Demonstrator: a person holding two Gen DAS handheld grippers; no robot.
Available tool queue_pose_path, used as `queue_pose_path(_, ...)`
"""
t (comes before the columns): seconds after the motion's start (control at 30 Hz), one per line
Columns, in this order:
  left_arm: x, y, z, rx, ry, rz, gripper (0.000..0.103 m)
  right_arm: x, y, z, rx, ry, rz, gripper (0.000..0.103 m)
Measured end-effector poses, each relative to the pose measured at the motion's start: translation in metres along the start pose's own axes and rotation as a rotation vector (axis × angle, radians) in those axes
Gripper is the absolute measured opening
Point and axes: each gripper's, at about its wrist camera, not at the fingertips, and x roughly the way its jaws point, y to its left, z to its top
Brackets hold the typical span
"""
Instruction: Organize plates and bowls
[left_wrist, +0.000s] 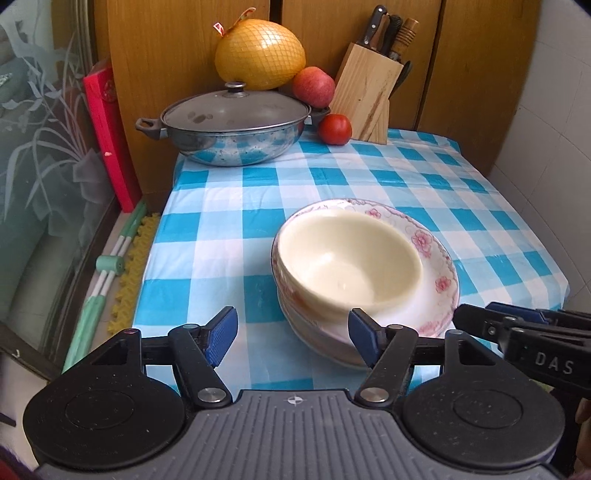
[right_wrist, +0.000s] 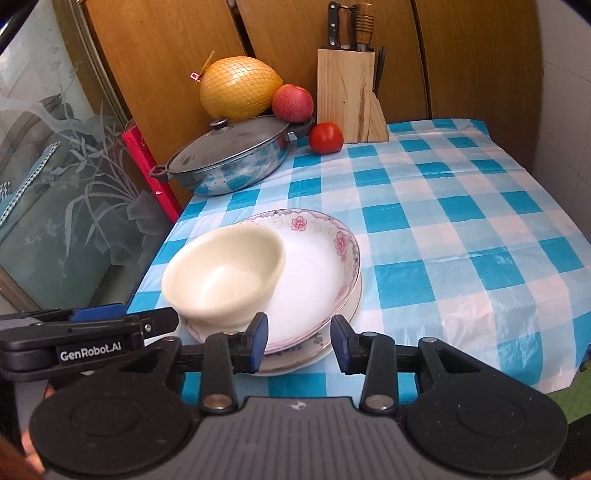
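Stack, near-complete: cream bowl (left_wrist: 347, 266) sits in floral plate (left_wrist: 436, 258), over further plates, on counter (left_wrist: 369, 173). Bowl off-centre toward nine o'clock. Left claw (left_wrist: 293, 339) and right claw (right_wrist: 297, 343) both open, empty, at six o'clock. Nothing else loose to gather.

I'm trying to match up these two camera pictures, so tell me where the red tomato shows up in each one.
Left wrist view: the tomato sits in the upper middle, on the checked cloth between the lidded pan and the knife block.
Right wrist view: the tomato is again upper middle, just left of the knife block's base.
Shared landmark: the knife block, directly right of the tomato in both views.
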Motion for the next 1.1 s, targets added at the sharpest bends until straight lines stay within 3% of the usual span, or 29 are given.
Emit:
queue_pose_path(0.23, -0.009, 0.001, -0.019, -0.016, -0.023, -0.025, 0.078, -0.002, 0.001, -0.006, -0.009, -0.023, -0.017, 0.037)
queue_pose_path(0.47, 0.009, 0.001, -0.025, -0.064, 0.030, -0.043, 0.077, -0.003, -0.001, -0.014, 0.004, -0.013, -0.032, 0.037)
queue_pose_path(0.63, 0.010, -0.004, -0.030, -0.046, 0.028, -0.009, 0.079, 0.000, -0.001, -0.022, 0.007, 0.001, -0.036, 0.037)
queue_pose_path(1.1, 0.009, -0.017, -0.038, -0.001, 0.027, 0.000, 0.082, -0.004, 0.002, -0.031, 0.006, 0.002, -0.054, 0.037)
